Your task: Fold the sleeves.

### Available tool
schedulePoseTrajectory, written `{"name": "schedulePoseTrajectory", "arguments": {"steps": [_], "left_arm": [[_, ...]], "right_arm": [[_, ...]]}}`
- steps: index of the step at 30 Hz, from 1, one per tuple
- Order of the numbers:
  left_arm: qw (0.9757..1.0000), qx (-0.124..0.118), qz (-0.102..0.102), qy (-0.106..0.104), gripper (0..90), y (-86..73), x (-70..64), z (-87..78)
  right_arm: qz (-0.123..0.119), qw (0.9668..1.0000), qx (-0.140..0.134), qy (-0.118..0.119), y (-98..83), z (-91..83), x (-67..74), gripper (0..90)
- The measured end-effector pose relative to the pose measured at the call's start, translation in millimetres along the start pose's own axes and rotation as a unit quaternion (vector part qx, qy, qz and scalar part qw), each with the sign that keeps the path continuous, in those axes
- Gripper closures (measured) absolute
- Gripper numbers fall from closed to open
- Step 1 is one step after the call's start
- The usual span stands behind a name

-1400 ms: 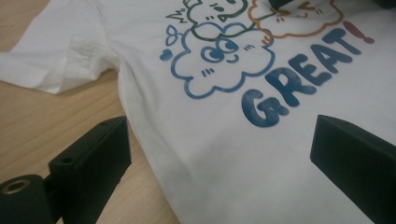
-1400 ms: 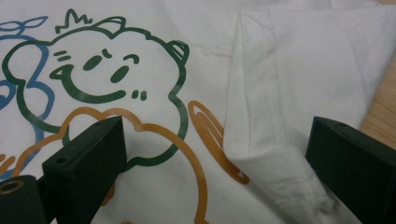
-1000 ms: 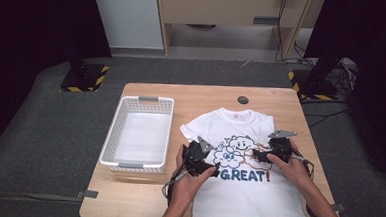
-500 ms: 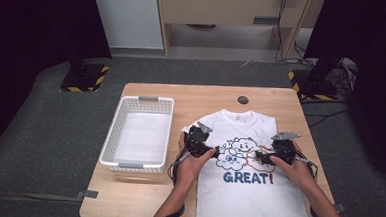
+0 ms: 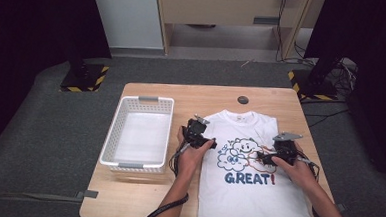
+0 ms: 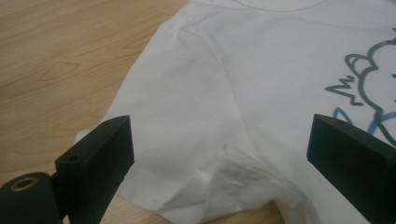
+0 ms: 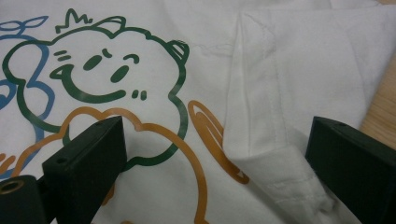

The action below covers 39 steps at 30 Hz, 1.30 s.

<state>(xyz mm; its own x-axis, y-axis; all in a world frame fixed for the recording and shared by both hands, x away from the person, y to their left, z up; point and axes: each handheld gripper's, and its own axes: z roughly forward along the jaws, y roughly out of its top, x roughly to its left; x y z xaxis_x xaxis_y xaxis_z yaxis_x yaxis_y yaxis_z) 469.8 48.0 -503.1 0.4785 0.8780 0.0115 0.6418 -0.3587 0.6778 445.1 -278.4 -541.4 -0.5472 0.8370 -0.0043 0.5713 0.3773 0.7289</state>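
White basket [image 5: 138, 135] left on wooden table [image 5: 141, 196]; dark disc [image 5: 243, 99] at far edge

White T-shirt [image 5: 254, 192] with green, blue and orange cartoon print; white basket [image 5: 110, 146]; pale wood bench [image 5: 141, 201]; black fingers [image 6: 100, 156].

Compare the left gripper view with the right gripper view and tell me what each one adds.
Left gripper view alone: bare wooden table beside the T-shirt's sleeve, part of the collar seam, jaws wide apart. Right gripper view alone: a green smiling cartoon figure, orange outlines, and a sleeve folded in over the shirt front. Both share the white T-shirt lying flat, and open, empty jaws.
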Motion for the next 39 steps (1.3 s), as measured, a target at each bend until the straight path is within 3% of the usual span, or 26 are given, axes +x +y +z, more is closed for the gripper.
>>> {"name": "schedulePoseTrajectory", "arguments": {"steps": [14,39], "left_arm": [[0.9997,0.007,-0.004,0.024,9.2,6.2,5.1,9.0],[0.9985,0.011,-0.039,0.036,12.9,-4.6,24.2,29.9]], "right_arm": [[0.001,1.0000,0.000,-0.001,-2.3,-2.4,-2.3,5.3],[0.004,1.0000,0.000,-0.004,-7.6,-7.9,-7.8,5.2]]}}
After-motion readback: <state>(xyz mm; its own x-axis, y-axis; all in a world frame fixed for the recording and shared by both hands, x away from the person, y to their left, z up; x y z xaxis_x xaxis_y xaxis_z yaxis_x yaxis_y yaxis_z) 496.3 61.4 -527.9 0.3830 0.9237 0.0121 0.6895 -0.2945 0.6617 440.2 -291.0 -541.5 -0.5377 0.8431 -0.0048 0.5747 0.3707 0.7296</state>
